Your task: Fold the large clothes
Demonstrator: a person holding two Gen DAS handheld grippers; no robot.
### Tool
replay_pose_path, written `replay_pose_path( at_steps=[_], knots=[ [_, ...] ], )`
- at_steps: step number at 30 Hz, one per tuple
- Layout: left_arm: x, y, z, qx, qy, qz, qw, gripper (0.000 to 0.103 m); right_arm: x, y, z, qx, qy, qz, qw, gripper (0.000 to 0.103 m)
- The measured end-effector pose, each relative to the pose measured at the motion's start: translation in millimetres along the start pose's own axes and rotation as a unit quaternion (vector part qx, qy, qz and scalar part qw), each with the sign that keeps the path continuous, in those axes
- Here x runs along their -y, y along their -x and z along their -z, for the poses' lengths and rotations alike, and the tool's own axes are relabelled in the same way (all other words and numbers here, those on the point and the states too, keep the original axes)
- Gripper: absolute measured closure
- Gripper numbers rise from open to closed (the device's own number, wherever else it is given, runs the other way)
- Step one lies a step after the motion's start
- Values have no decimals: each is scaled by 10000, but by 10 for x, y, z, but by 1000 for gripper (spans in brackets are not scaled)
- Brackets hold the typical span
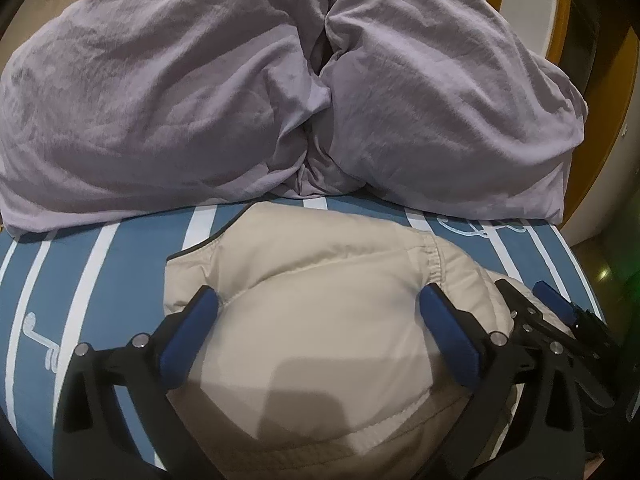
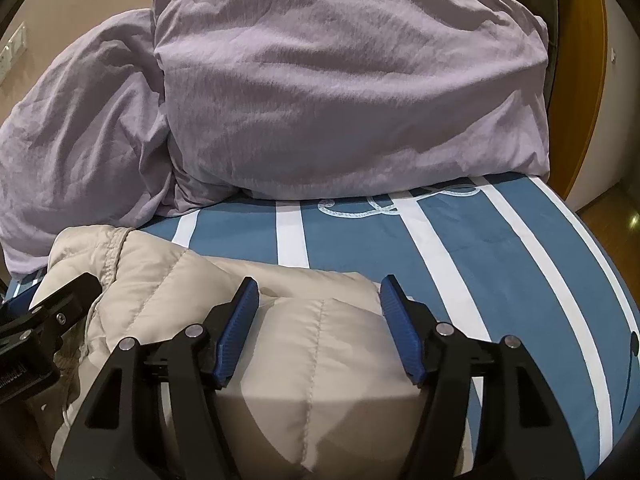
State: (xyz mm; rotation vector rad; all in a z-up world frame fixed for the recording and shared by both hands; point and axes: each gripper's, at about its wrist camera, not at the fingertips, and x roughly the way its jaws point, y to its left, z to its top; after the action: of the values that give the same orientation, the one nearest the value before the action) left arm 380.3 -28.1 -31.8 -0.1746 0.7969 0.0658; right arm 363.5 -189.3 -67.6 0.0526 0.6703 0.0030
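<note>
The left gripper [image 1: 320,300] spreads its 2 blue-padded fingers [image 1: 448,332] wide over a beige quilted jacket [image 1: 320,340], puffy and stitched in panels, without clamping it. Just beside it, the right gripper [image 2: 318,292] is likewise parted above the jacket's rounded end. Both point forward and slightly downward. The jacket lies bunched on a blue-and-white striped bedsheet [image 2: 460,248], near a rumpled lilac duvet [image 1: 160,100].

jacket [image 1: 320,320] near end cut off by frame bottom; bedsheet [image 2: 480,248] far part hidden under lilac duvet [image 2: 320,100].
</note>
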Motion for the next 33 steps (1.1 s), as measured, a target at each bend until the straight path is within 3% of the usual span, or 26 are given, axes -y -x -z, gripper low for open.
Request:
replay_pose_path(
  at_steps=[33],
  knots=[
    [-45, -185, 38, -111, 137, 57, 9998, 2, 40, -218, 45, -98, -82, -54, 9999, 33]
  ],
)
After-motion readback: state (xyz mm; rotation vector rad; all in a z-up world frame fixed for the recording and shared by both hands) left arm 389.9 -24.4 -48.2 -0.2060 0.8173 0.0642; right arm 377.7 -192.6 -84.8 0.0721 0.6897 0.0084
